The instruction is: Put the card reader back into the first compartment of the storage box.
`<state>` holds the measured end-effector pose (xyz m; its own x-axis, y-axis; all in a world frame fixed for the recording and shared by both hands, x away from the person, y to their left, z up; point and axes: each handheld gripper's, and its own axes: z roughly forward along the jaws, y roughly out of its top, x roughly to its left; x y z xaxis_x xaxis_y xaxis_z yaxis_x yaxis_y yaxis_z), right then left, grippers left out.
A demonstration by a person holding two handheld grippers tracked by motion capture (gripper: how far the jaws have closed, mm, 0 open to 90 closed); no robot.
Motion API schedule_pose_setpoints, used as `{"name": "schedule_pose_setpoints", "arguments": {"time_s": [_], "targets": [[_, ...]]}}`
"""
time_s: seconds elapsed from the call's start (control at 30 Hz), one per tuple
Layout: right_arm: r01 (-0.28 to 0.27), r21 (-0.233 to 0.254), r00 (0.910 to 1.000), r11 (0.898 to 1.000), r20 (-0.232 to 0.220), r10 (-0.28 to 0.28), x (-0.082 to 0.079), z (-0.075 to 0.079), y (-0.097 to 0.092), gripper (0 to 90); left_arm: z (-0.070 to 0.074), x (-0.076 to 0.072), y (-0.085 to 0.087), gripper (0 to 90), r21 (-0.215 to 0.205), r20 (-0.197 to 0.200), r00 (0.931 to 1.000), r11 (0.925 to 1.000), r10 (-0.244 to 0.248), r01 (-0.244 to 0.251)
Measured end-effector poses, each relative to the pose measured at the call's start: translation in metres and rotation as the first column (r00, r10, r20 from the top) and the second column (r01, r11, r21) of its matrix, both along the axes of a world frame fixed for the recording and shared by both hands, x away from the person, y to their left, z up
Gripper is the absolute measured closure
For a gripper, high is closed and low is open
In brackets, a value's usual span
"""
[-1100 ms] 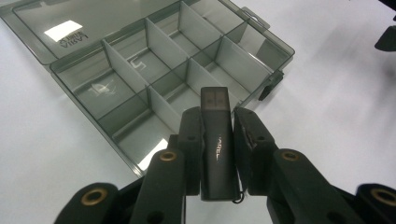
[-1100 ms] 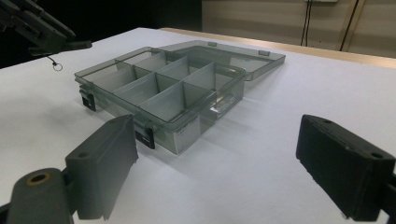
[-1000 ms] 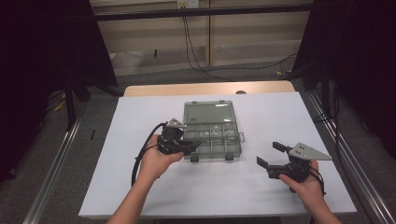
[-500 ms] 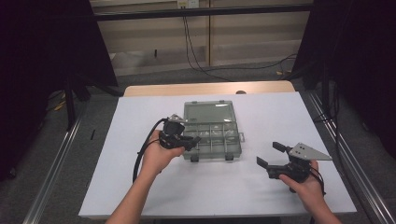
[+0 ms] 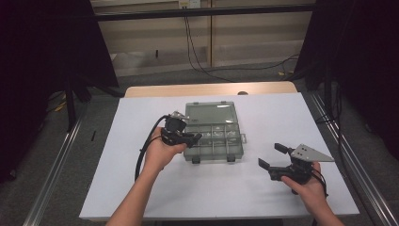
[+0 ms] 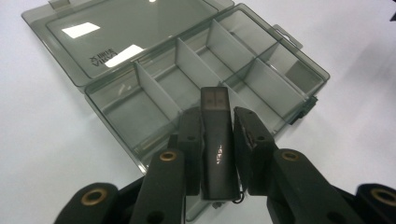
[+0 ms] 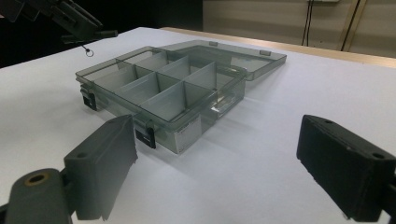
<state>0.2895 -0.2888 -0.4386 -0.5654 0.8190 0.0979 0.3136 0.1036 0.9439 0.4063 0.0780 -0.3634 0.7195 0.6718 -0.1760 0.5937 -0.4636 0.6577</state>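
Observation:
A smoky transparent organizer box [image 5: 214, 134] lies open mid-table, with its lid flat on the far side. Its divided compartments [image 6: 154, 88] look empty. My left gripper [image 5: 190, 138] hovers at the box's near-left corner, pointing right over the compartments. In the left gripper view it is shut [image 6: 218, 113] on a slim black USB stick [image 6: 217, 154], which stands up between the pads. My right gripper [image 5: 271, 155] rests to the right of the box, near the front edge. Its jaws are wide open with nothing between them [image 7: 219, 140]. The box [image 7: 163, 88] lies ahead of them.
A white sheet [image 5: 117, 155] covers the table, with a wooden strip [image 5: 211, 89] along its far edge. Metal rails run down both sides. Cables hang against the back wall. The left gripper [image 7: 74, 21] shows far off in the right gripper view.
The left gripper with the stick has edged slightly toward the box. The right gripper has stayed put.

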Motion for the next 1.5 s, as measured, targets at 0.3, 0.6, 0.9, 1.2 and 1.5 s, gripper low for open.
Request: {"name": "schedule_pose_setpoints", "arguments": {"time_s": [0.3,0.6,0.9,1.2,1.5], "targets": [[-0.001,0.001,1.0,1.0,0.001,0.001,0.0,0.0,0.0,11.4,0.0,0.007,-0.003,74.1,0.005,0.004,0.9999,0.9999,0.009,-0.009],[-0.002,0.0,1.0,1.0,0.001,0.002,0.0,0.0,0.0,11.4,-0.002,0.013,-0.004,74.1,0.002,0.004,0.9996,0.9996,0.026,-0.026],[-0.003,0.001,1.0,1.0,0.0,0.002,0.0,0.0,0.0,11.4,-0.003,0.019,-0.005,74.1,0.008,0.016,0.9987,0.9988,0.048,-0.048],[-0.003,0.001,1.0,1.0,0.001,0.003,0.0,0.0,0.0,11.4,-0.002,0.024,-0.005,74.1,-0.007,0.011,0.9979,0.998,0.063,-0.063],[-0.004,0.001,1.0,1.0,0.002,0.004,0.0,0.0,0.0,11.4,-0.005,0.029,-0.003,74.1,-0.005,0.022,0.9956,0.9958,0.091,-0.091]]}}
